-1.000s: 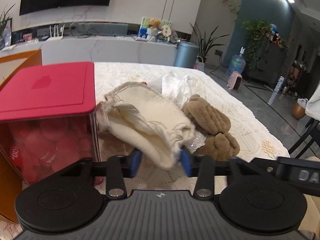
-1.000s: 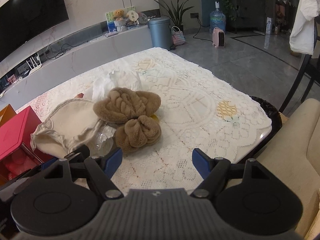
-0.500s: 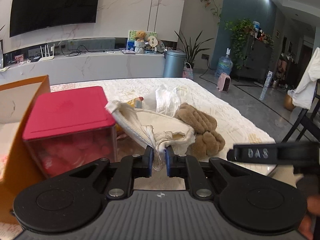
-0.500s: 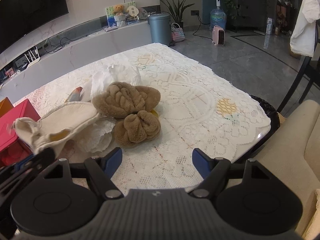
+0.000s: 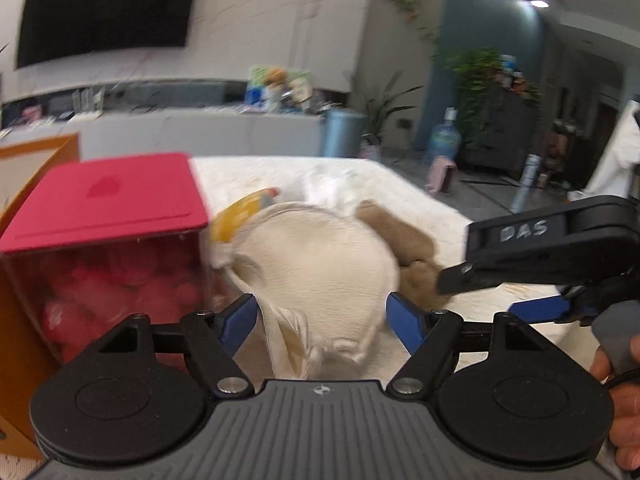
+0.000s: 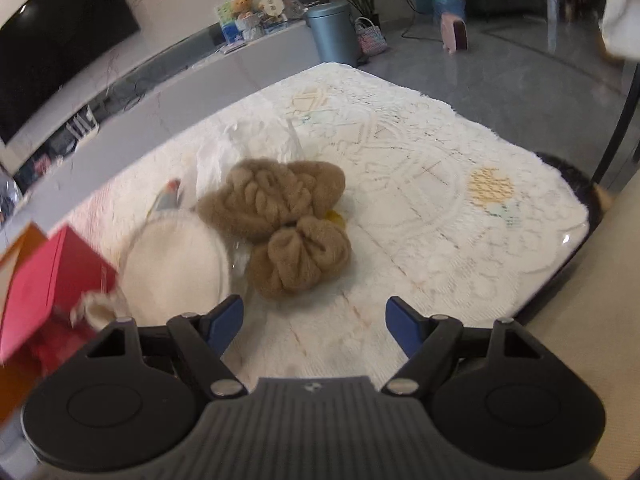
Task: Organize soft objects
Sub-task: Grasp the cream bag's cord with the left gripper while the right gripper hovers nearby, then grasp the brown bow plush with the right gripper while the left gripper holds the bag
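Observation:
A cream cloth pouch [image 5: 320,256] lies flat on the lace tablecloth, touching the red-lidded clear box [image 5: 104,196]. Its bunched drawstring end sits between the fingers of my left gripper [image 5: 322,318]. The jaws are opening wide and the pads do not press the cloth. Two brown plush pieces [image 6: 272,196] [image 6: 304,256] rest just right of the pouch [image 6: 176,256]. My right gripper [image 6: 314,320] hovers open over bare tablecloth in front of the nearer plush piece, with nothing between its fingers. One of its black fingers [image 5: 520,248] reaches in from the right in the left wrist view.
An orange box [image 5: 20,280] stands left of the red-lidded box [image 6: 52,280]. A crumpled white plastic bag [image 6: 248,140] and a yellow packet [image 5: 240,212] lie behind the soft things. The table's edge [image 6: 576,232] runs along the right. A hand [image 5: 624,368] holds the right gripper.
The left jaws, shut on the pouch's edge and lifting it half a second ago, now stand wide. The pouch has dropped flat beside the red box. The right gripper has edged left.

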Demonstrator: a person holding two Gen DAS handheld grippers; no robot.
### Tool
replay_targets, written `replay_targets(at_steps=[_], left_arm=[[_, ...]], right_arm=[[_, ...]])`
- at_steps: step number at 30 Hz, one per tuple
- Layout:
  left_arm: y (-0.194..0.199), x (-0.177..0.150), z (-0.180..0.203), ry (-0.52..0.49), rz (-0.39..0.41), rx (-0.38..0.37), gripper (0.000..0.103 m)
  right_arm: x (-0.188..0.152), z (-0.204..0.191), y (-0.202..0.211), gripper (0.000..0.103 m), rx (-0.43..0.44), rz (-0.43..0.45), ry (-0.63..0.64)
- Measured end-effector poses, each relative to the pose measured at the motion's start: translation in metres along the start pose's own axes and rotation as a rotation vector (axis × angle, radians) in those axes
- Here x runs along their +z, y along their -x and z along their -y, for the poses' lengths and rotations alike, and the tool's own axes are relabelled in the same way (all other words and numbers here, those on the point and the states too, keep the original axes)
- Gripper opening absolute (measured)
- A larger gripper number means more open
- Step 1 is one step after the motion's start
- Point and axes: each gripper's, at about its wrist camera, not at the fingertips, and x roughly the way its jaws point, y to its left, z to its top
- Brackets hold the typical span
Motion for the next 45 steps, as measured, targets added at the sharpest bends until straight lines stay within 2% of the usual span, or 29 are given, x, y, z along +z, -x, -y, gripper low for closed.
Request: replay_targets(at_steps=[4, 7, 11, 15, 16, 17, 18, 19, 21, 23, 25, 27, 28, 29, 31, 33, 35, 38, 41, 43, 45], left_arm=[[-0.009, 0.0, -0.017, 0.076, -0.055, 0.021, 0.087], [-0.015, -0.003, -0.03, 0.115, -0.113, -0.008, 0.087], [-0.023, -0.009, -0.05, 0.22, -0.168, -0.047, 0.086], [-0.029, -0.014, -0.068, 0.32, -0.181, -0.09, 0.063], [-0.029, -0.016, -0.072, 0.342, -0.187, -0.085, 0.05], [-0.029, -0.016, -0.076, 0.351, -0.194, -0.075, 0.043], [-0.029, -0.016, -0.078, 0.353, -0.199, -0.07, 0.03], [-0.028, -0.016, -0.081, 0.353, -0.208, -0.077, 0.022], [-0.025, -0.013, -0.081, 0.33, -0.215, -0.084, 0.018], [-0.019, -0.01, -0.078, 0.296, -0.208, -0.076, 0.018], [-0.013, -0.009, -0.075, 0.272, -0.207, -0.075, 0.017], [-0.003, -0.005, -0.076, 0.268, -0.194, -0.074, 0.017], [0.001, -0.004, -0.077, 0.279, -0.182, -0.074, 0.017], [0.006, -0.003, -0.078, 0.305, -0.163, -0.074, 0.017], [0.017, -0.001, -0.084, 0.36, -0.109, -0.084, 0.016], [0.025, 0.004, -0.085, 0.35, -0.086, -0.099, 0.016], [0.035, 0.009, -0.085, 0.326, -0.063, -0.101, 0.015], [0.052, 0.015, -0.085, 0.304, -0.007, -0.118, 0.014], [0.067, 0.023, -0.085, 0.298, 0.059, -0.113, 0.013], [0.069, 0.028, -0.084, 0.304, 0.057, -0.081, 0.013], [0.074, 0.029, -0.088, 0.314, 0.058, -0.09, 0.013]], right_arm=[[0.012, -0.005, -0.027, 0.079, -0.033, -0.033, -0.009], [0.015, -0.009, -0.046, 0.079, -0.036, -0.087, 0.003], [0.018, -0.002, -0.058, 0.08, -0.039, -0.122, -0.012], [0.019, 0.007, -0.067, 0.085, -0.055, -0.131, -0.072], [0.019, 0.005, -0.069, 0.085, -0.06, -0.131, -0.067], [0.018, 0.003, -0.072, 0.087, -0.067, -0.133, -0.057], [0.019, 0.0, -0.075, 0.091, -0.081, -0.134, -0.045], [0.018, -0.003, -0.076, 0.093, -0.094, -0.131, -0.031], [0.017, -0.007, -0.08, 0.097, -0.122, -0.133, -0.001], [0.017, -0.008, -0.08, 0.095, -0.121, -0.131, 0.011], [0.016, -0.006, -0.077, 0.087, -0.091, -0.121, 0.003], [0.014, -0.005, -0.073, 0.065, -0.046, -0.109, -0.001], [0.013, -0.005, -0.072, 0.058, -0.02, -0.111, 0.001], [0.012, -0.006, -0.071, 0.045, 0.002, -0.115, 0.004], [0.011, -0.011, -0.071, 0.038, 0.009, -0.121, 0.016], [0.01, -0.019, -0.067, 0.025, 0.006, -0.119, 0.046], [0.007, -0.027, -0.06, 0.023, -0.028, -0.108, 0.086], [0.004, -0.032, -0.046, 0.026, -0.084, -0.073, 0.115], [0.003, -0.03, -0.029, 0.046, -0.136, -0.022, 0.118], [0.003, -0.028, -0.02, 0.05, -0.135, 0.015, 0.115], [0.006, -0.026, -0.021, 0.057, -0.129, 0.019, 0.101]])
